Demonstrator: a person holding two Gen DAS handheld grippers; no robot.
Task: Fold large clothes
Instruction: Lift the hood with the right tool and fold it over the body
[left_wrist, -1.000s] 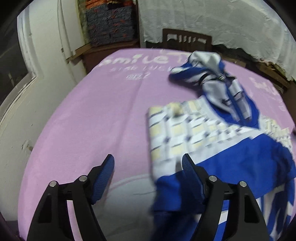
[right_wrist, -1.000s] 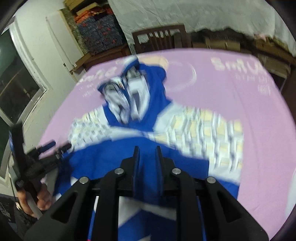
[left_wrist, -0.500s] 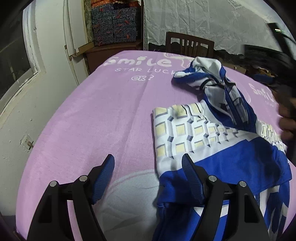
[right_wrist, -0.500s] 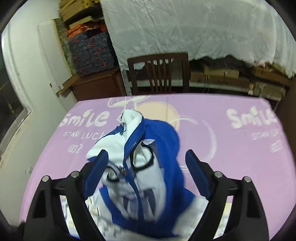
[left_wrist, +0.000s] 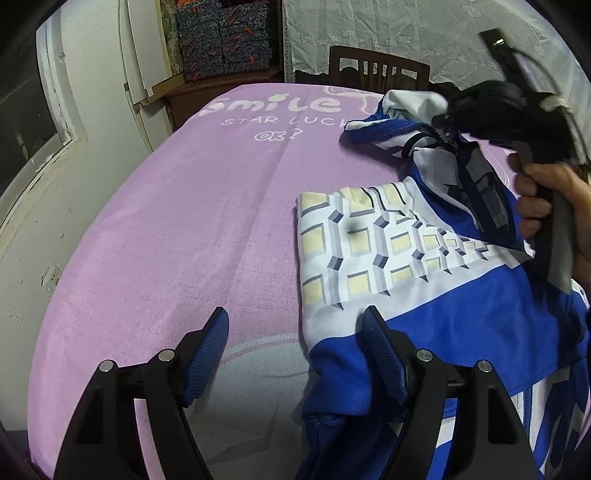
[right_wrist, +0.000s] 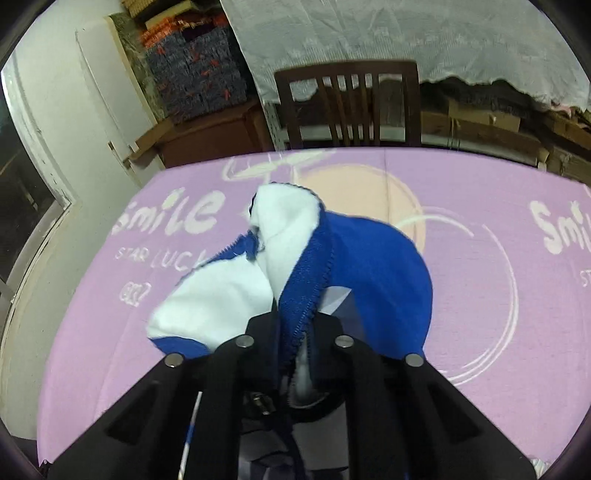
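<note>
A blue and white hooded jacket (left_wrist: 424, 280) with a yellow square pattern lies on the purple blanket (left_wrist: 184, 221), at the right of the left wrist view. My left gripper (left_wrist: 295, 347) is open and empty, low over the jacket's left edge. My right gripper (right_wrist: 295, 321) is shut on the jacket's hood (right_wrist: 314, 266) at the zipper edge. It also shows in the left wrist view (left_wrist: 491, 110), held by a hand over the hood.
The blanket with "Smile" lettering (right_wrist: 173, 218) covers the whole table. A wooden chair (right_wrist: 347, 107) stands at the far edge. Stacked boxes (right_wrist: 195, 85) and a white wall (left_wrist: 92, 92) are at the left.
My right gripper opened after holding the jacket's body, moved up to the hood and shut on it. The left gripper has stayed open by the jacket's left edge.
</note>
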